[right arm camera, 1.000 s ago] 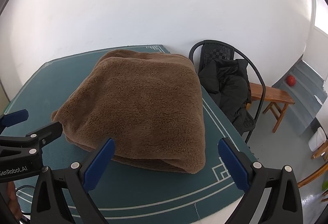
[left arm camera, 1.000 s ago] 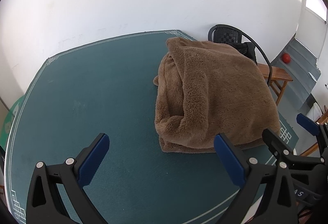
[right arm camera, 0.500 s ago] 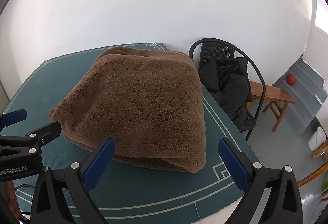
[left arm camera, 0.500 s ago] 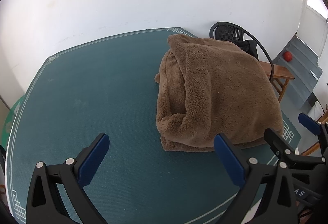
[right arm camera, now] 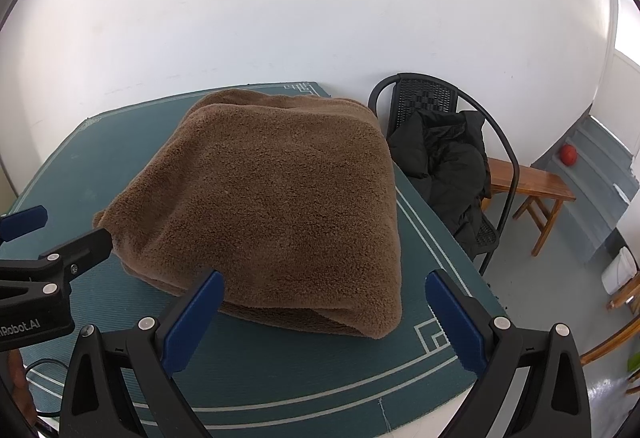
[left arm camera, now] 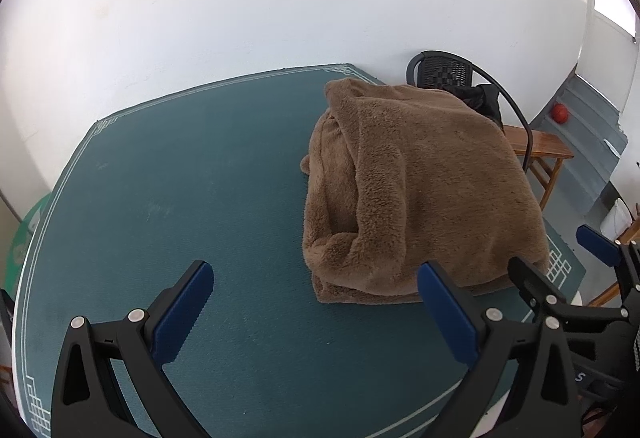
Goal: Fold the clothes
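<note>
on the mat [left arm camera: 168, 197] the fleece [right arm camera: 280, 197] lies folded, both grippers [left arm camera: 316, 302] [right arm camera: 324, 308] wide open and empty, so probably only tidying remains.

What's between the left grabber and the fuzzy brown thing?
Nothing but bare green mat. The left wrist view shows the open left gripper short of the folded brown garment, with only mat between.
</note>
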`<state>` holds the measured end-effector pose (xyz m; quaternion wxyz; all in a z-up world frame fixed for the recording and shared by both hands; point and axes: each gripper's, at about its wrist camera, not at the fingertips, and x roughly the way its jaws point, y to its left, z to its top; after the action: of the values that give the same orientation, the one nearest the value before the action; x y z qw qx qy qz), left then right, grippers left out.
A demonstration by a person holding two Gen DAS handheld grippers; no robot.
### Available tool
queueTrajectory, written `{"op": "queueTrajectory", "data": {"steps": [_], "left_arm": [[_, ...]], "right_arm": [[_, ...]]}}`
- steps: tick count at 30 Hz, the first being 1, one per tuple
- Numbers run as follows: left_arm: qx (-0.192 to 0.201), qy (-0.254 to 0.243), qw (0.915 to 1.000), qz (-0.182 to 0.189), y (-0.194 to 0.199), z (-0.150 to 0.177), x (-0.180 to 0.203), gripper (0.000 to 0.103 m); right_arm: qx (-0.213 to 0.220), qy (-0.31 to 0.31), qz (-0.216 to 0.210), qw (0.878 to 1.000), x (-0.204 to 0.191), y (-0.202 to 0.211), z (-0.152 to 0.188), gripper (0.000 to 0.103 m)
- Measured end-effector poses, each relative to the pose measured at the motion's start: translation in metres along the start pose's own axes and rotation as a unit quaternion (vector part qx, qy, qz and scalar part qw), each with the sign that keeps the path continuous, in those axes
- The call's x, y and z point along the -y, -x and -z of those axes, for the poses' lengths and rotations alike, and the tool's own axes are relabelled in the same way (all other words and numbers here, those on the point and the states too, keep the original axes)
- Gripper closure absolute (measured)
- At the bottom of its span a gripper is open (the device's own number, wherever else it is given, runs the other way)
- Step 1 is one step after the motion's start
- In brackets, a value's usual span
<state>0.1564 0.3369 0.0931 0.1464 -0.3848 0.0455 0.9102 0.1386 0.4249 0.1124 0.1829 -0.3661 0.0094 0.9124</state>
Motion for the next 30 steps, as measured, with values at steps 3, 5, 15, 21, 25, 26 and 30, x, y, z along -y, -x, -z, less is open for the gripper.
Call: {"op": "queueTrajectory", "data": {"steps": [3,5,15,21,25,26,30], "left_arm": [[-0.001,-0.006,1.0000,0.007,-0.001,-0.002,0.004,0.001],[-0.001,-0.009,0.9999,0.010,-0.001,-0.003,0.007,0.001],[-0.002,-0.014,0.9998,0.014,-0.005,-0.009,0.014,0.001],[-0.004,-0.024,0.9996,0.015,-0.005,-0.012,0.018,0.001],[-0.004,-0.029,0.9994,0.019,-0.006,-0.015,0.021,0.001],[-0.002,-0.030,0.9993,0.020,-0.006,-0.015,0.022,0.001],[0.009,-0.038,0.9991,0.018,-0.004,-0.012,0.025,0.001]], "right_arm": [[0.001,-0.002,0.001,1.000,0.002,0.001,0.000,0.001],[0.002,-0.003,0.002,1.000,0.003,0.001,0.000,0.001],[0.004,-0.008,0.009,1.000,0.010,0.002,0.000,0.001],[0.006,-0.011,0.010,1.000,0.014,0.002,0.000,0.001],[0.004,-0.014,0.011,1.000,0.017,0.001,0.002,0.001],[0.004,-0.016,0.011,1.000,0.017,0.001,0.002,0.001],[0.003,-0.018,0.011,1.000,0.019,0.000,0.002,0.001]]}}
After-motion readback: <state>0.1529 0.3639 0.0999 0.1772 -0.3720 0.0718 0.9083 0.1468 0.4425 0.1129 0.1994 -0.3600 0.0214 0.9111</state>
